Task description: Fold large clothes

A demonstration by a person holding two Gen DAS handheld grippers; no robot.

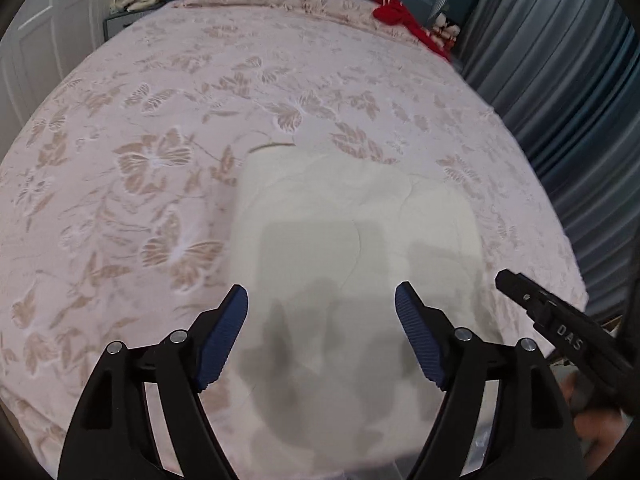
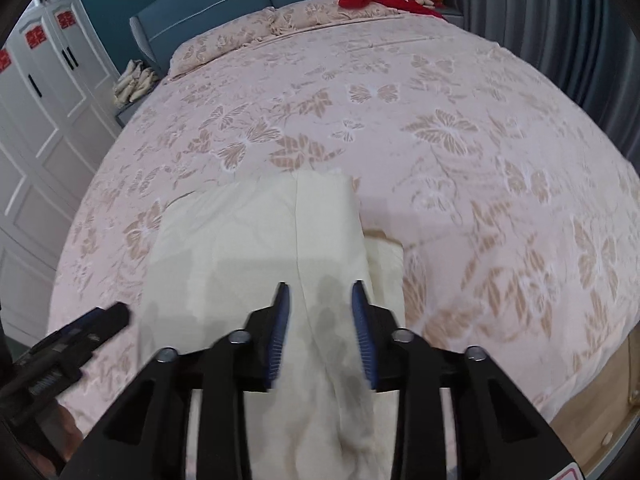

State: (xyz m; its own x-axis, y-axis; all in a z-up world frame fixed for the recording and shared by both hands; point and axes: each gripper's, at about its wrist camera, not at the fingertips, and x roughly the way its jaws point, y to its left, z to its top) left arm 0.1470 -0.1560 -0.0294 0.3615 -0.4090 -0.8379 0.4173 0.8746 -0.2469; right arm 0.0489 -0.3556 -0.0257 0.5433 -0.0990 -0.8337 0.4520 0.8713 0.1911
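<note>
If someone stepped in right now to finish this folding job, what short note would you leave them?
Left gripper: jaws wide open, nothing between them, above the cloth.
Right gripper: jaws apart, not pinching; I can't tell whether cloth lies between them.
The cream garment lies on the pink butterfly bedspread near the foot of the bed, already a compact rectangle. From the right wrist view one layer lies folded over the rest.
Done: the main folds, apparently.
Left: perhaps check the edges and square them up. The red clothing by the headboard looks unfolded.
</note>
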